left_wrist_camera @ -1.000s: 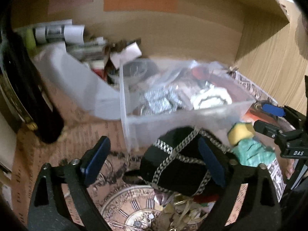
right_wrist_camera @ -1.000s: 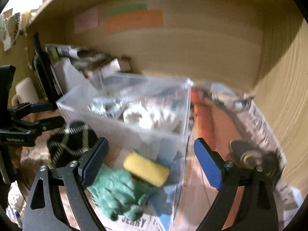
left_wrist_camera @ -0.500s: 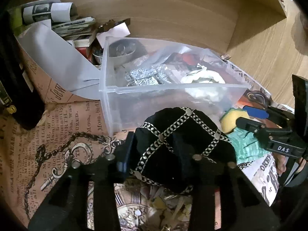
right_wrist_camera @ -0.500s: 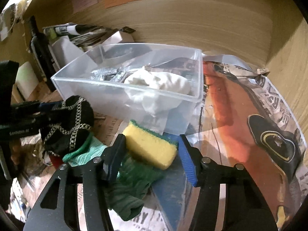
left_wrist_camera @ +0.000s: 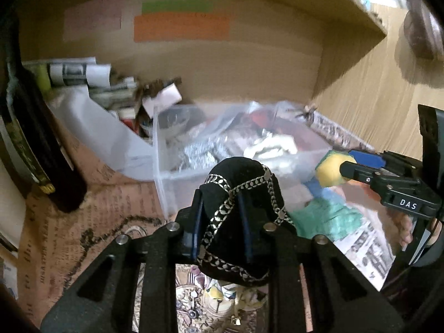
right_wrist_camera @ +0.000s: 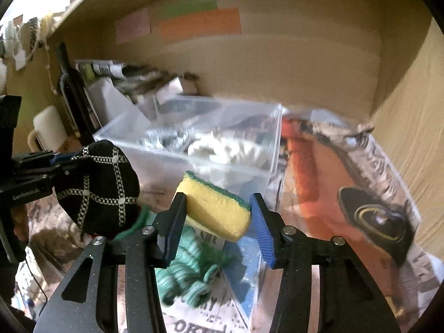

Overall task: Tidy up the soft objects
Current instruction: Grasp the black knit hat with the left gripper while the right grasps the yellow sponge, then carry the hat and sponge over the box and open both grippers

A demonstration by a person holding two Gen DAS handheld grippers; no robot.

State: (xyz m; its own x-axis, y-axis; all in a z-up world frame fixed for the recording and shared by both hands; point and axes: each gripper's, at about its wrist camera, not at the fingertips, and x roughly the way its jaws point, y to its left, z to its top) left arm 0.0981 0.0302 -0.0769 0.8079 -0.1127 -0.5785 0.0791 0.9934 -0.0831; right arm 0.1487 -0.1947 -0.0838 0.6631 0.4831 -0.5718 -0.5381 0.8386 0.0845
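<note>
You're gripping the black pouch (left_wrist_camera: 238,211) in the left gripper (left_wrist_camera: 222,222) and the sponge (right_wrist_camera: 215,208) in the right gripper (right_wrist_camera: 219,222), both raised near the clear bin (right_wrist_camera: 249,127), likely for dropping in.

my grippers: 2 (left gripper (left_wrist_camera: 220,223), right gripper (right_wrist_camera: 217,226)) | black pouch (left_wrist_camera: 241,194): 1 | sponge (right_wrist_camera: 215,212): 1 | green cloth (right_wrist_camera: 188,277): 1 | clear bin (right_wrist_camera: 273,141): 1 | dark bottle (left_wrist_camera: 41,149): 1

A cluttered home storage nook inside a wooden shelf unit (right_wrist_camera: 305,63): newspaper (right_wrist_camera: 385,166) lines its floor, coloured paper labels (right_wrist_camera: 199,25) are stuck on the back wall, and rolled papers (left_wrist_camera: 75,75), a white mug (right_wrist_camera: 47,130) and a clear plastic bin (right_wrist_camera: 249,119) of oddments crowd it.
</note>
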